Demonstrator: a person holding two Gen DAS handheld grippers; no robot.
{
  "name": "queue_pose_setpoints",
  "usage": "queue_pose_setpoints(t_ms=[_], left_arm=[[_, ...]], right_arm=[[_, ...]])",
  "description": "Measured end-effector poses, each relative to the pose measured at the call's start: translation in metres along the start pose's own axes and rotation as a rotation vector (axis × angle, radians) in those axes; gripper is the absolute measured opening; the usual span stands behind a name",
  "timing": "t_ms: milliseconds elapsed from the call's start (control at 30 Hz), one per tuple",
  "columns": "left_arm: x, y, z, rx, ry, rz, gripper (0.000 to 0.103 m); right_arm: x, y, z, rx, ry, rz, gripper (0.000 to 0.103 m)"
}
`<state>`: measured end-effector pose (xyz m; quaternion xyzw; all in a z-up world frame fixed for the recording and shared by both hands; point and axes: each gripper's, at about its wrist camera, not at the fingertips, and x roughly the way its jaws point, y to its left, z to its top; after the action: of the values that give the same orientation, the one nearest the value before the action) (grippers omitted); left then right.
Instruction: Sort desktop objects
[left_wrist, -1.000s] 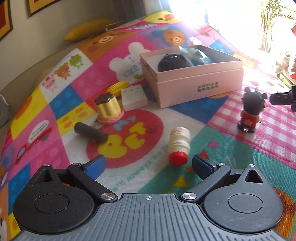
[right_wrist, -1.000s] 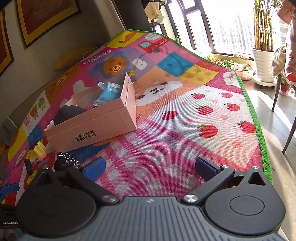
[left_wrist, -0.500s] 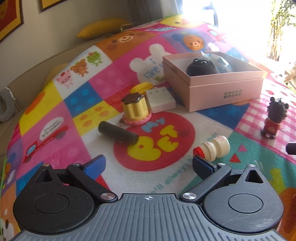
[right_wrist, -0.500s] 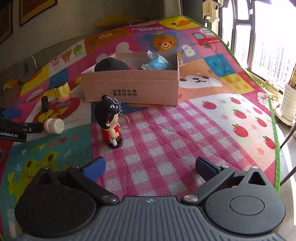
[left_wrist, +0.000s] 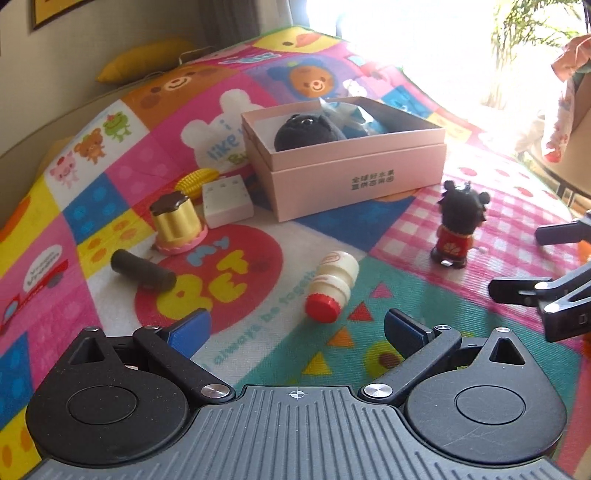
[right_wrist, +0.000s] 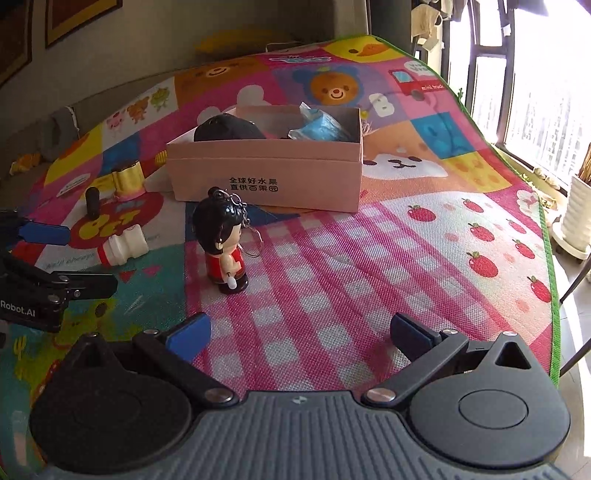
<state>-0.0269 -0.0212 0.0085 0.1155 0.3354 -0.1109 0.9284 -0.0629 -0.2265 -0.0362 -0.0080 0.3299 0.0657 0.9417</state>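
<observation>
A pink box (left_wrist: 354, 177) (right_wrist: 266, 173) on the play mat holds a black plush (left_wrist: 306, 133) and a blue packet (right_wrist: 321, 127). A small white bottle with a red cap (left_wrist: 330, 286) (right_wrist: 123, 245) lies just ahead of my open, empty left gripper (left_wrist: 295, 328). A black-haired doll in red (left_wrist: 460, 229) (right_wrist: 223, 242) stands to its right, ahead and left of my open, empty right gripper (right_wrist: 299, 332). A black cylinder (left_wrist: 144, 269), a gold pudding toy (left_wrist: 177, 223), a white block (left_wrist: 227, 201) and a toy corn (left_wrist: 195, 179) lie left of the box.
The colourful mat (right_wrist: 406, 258) ends at a green edge (right_wrist: 550, 258) on the right, with floor, a plant pot (right_wrist: 578, 214) and windows beyond. A wall and a yellow cushion (left_wrist: 144, 61) are at the back.
The left view has swung right, so the bottle sits more centred ahead of the left gripper. The right gripper has moved closer to the doll. Both stay open.
</observation>
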Motion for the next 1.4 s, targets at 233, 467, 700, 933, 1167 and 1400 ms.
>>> queue_pose_setpoints(t_ms=[233, 467, 700, 933, 1167, 1400], left_arm=[[0.013, 0.035, 0.002, -0.051, 0.012, 0.217, 0.102], [-0.007, 0.059, -0.002, -0.091, -0.026, 0.111, 0.102], [-0.003, 0.021, 0.008, -0.033, -0.063, -0.05, 0.102], [0.017, -0.001, 0.015, 0.022, -0.059, -0.097, 0.071], [0.017, 0.001, 0.013, -0.024, -0.043, -0.12, 0.049], [-0.005, 0.004, 0.009, -0.036, -0.082, -0.101, 0.049]], right_arm=[[0.001, 0.0, 0.001, -0.002, -0.002, -0.003, 0.103], [0.001, 0.0, 0.001, -0.004, -0.002, -0.003, 0.103], [0.002, 0.0, 0.001, -0.007, -0.005, -0.001, 0.103], [0.001, 0.0, -0.001, -0.014, -0.014, 0.011, 0.103], [0.002, 0.004, 0.002, -0.039, -0.001, -0.008, 0.103], [0.003, 0.025, 0.017, -0.145, -0.038, 0.014, 0.065]])
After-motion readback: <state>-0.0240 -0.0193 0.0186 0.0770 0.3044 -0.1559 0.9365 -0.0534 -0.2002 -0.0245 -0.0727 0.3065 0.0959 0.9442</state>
